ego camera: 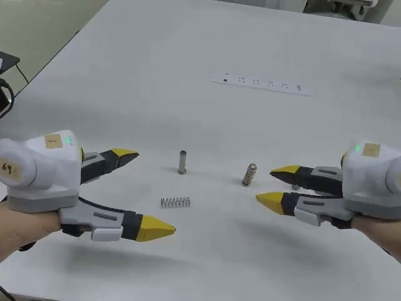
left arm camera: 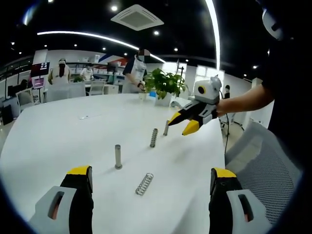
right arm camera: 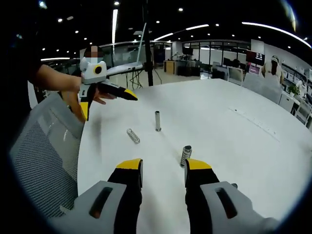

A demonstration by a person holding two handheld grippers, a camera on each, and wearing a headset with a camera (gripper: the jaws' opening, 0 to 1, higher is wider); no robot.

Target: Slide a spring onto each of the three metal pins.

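A bare metal pin (ego camera: 182, 162) (left arm camera: 118, 157) (right arm camera: 158, 121) stands upright at mid-table. To its right a second pin (ego camera: 250, 174) (left arm camera: 154, 137) (right arm camera: 185, 155) carries a spring. A loose spring (ego camera: 175, 202) (left arm camera: 144, 184) (right arm camera: 132, 136) lies flat in front of the bare pin. A third pin (left arm camera: 166, 128) stands just behind the right gripper's jaws, mostly hidden in the head view. My left gripper (ego camera: 143, 191) (left arm camera: 151, 171) is wide open, short of the loose spring. My right gripper (ego camera: 274, 185) (right arm camera: 163, 165) is open and holds nothing, its tips just right of the sprung pin.
A white power strip (ego camera: 260, 83) lies flat at the far side of the white table (ego camera: 156, 75). A grey mesh chair (right arm camera: 44, 151) stands by the table's near edge. People and desks are far off in the background.
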